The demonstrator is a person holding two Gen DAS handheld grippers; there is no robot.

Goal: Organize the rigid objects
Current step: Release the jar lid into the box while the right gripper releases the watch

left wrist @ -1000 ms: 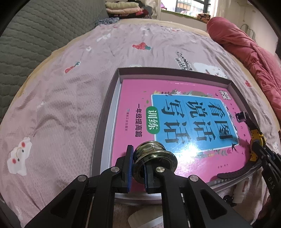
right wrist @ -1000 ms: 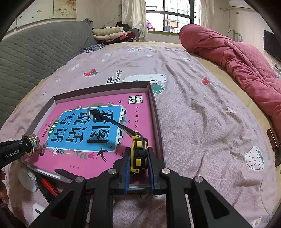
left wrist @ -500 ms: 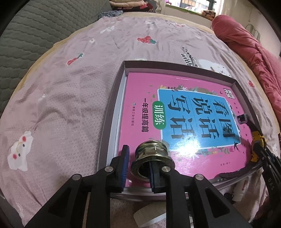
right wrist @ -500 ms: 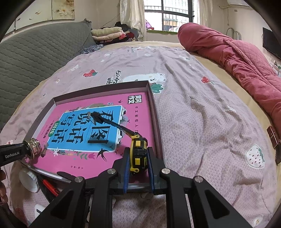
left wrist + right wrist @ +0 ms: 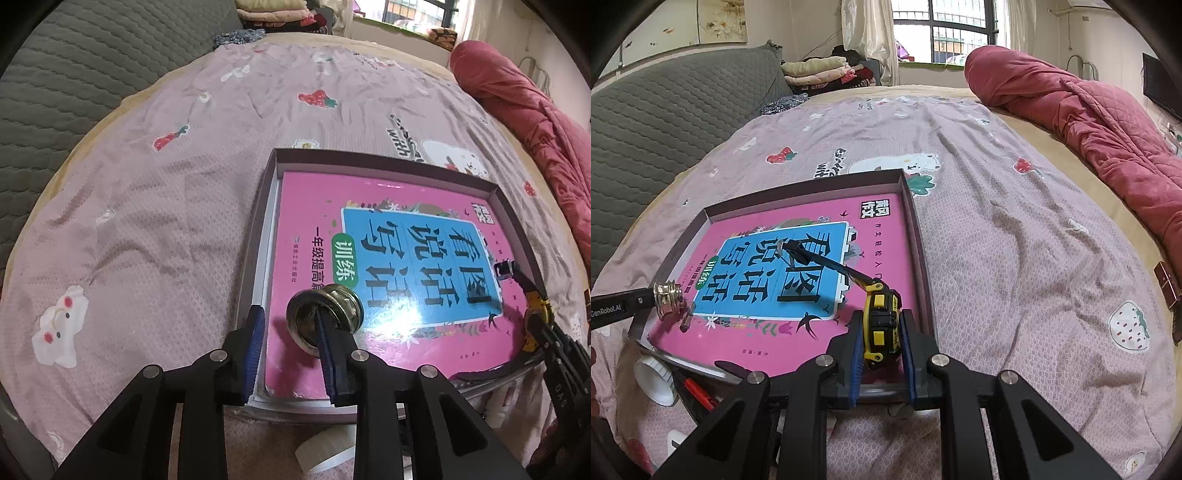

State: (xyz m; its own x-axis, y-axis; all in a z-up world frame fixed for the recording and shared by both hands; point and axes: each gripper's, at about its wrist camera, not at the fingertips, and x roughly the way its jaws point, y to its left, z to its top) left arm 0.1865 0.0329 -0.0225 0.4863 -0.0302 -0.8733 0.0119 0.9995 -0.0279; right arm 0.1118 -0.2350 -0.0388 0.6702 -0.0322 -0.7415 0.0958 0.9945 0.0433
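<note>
A pink book [image 5: 388,266] lies in a shallow dark box [image 5: 258,236] on the bed. A brass fitting [image 5: 325,319] rests on the book's near corner. My left gripper [image 5: 291,343] is open; its right finger sits against the fitting's mouth and the left finger is apart from it. The fitting also shows in the right wrist view [image 5: 668,300]. My right gripper [image 5: 882,345] is shut on a yellow and black tape measure [image 5: 882,321] over the book's near right corner [image 5: 812,295], its strap lying across the cover.
The box [image 5: 916,236] lies on a pink patterned bedsheet [image 5: 147,221]. A white tape roll [image 5: 325,454] and small items, including a red-handled tool [image 5: 698,393], lie at the box's near edge. A red quilt [image 5: 1089,122] is at the right; a grey headboard [image 5: 665,110] at the left.
My left gripper has opened and let go of the brass fitting, which now rests on the book. The right gripper keeps its hold on the tape measure and has barely moved.
</note>
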